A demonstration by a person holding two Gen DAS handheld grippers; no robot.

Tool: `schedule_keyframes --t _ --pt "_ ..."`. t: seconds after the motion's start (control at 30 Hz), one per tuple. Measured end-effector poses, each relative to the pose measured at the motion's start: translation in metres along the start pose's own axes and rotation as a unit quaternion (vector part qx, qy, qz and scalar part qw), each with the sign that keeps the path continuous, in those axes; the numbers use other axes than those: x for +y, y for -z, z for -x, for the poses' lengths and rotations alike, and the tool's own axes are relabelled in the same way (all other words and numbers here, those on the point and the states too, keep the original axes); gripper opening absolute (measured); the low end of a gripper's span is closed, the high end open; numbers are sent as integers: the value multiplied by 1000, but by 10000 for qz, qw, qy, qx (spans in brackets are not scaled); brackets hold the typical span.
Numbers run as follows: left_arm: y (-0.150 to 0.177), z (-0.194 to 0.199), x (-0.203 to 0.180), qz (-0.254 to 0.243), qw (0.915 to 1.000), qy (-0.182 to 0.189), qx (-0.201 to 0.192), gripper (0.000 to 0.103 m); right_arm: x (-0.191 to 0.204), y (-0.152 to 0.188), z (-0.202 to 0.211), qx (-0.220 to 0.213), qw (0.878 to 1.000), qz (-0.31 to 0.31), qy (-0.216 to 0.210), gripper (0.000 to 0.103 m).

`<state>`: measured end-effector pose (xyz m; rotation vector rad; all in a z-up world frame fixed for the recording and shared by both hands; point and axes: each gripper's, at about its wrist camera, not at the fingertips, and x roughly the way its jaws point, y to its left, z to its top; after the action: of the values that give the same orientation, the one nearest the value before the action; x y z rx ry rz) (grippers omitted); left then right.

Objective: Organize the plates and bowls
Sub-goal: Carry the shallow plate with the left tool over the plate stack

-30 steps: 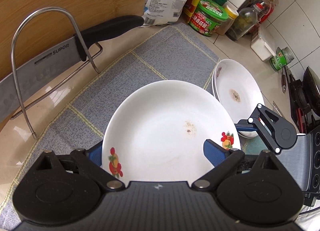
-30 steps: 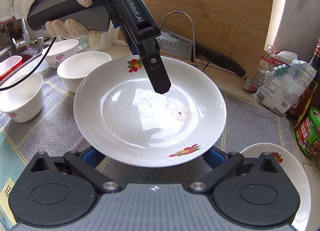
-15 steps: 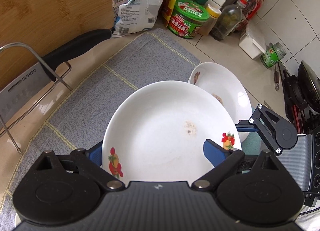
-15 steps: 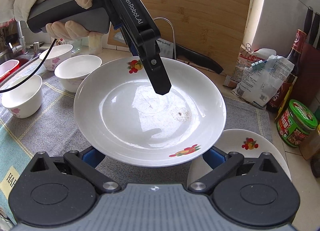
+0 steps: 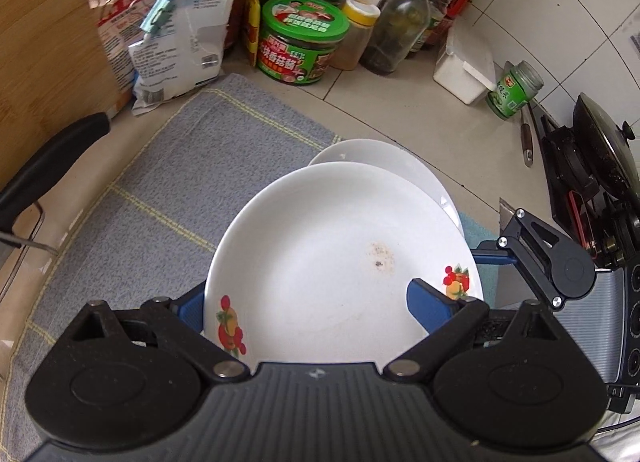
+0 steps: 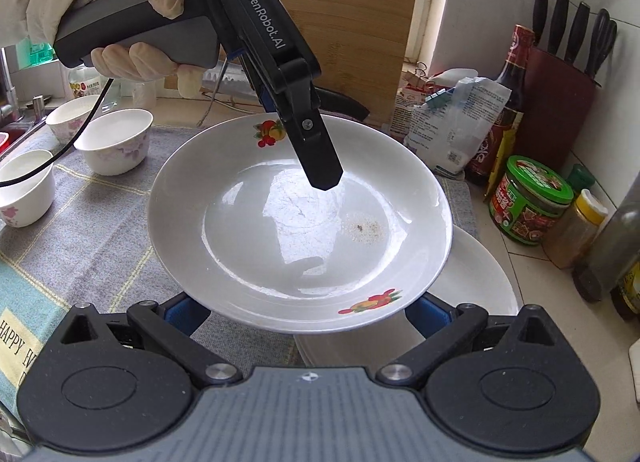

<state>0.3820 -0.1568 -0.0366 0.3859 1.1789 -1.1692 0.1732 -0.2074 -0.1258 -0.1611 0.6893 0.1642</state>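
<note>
1. The left hand-held gripper (image 5: 316,308) has its fingers set wide, one on each side of the plate (image 5: 340,266); the blue pads (image 5: 424,304) sit against the rim, clamped on it.
2. The right hand-held gripper (image 6: 306,312) has its fingers just as wide, at the plate's opposite rim. Its blue pads are largely hidden beneath the plate, so I cannot tell whether it grips or only supports.
3. A gloved hand (image 6: 132,21) holds the left tool's grey handle.
4. The plate is raised off the desk, partly over a stack of plates (image 5: 400,159) lying below it. It is white, with fruit prints on the rim and a small brown stain (image 6: 364,226) inside.
5. Three white bowls (image 6: 114,145) stand on the grey cloth (image 5: 168,173) to the left in the right wrist view; nothing shows inside them.
6. Past the cloth, the tiled desk (image 5: 400,101) carries a green-lidded jar (image 5: 300,43), bottles (image 5: 394,31), a clipped bag (image 5: 176,25) and a knife block (image 6: 560,101).
7. A bamboo board (image 6: 356,21) leans at the back; a knife (image 5: 48,165) rests beside it.
</note>
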Motion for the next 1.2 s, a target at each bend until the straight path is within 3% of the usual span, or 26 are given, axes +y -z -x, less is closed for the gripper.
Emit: schedule_keyframes --t 0.67,1.2 --pt "-50 -66 -52 -687 9957 471 402 97 -43 41 23 282 9953 -669 639 103" --pt "-53 -97 -59 -745 9934 579 646 97 -50 52 22 471 9925 -795 799 103"
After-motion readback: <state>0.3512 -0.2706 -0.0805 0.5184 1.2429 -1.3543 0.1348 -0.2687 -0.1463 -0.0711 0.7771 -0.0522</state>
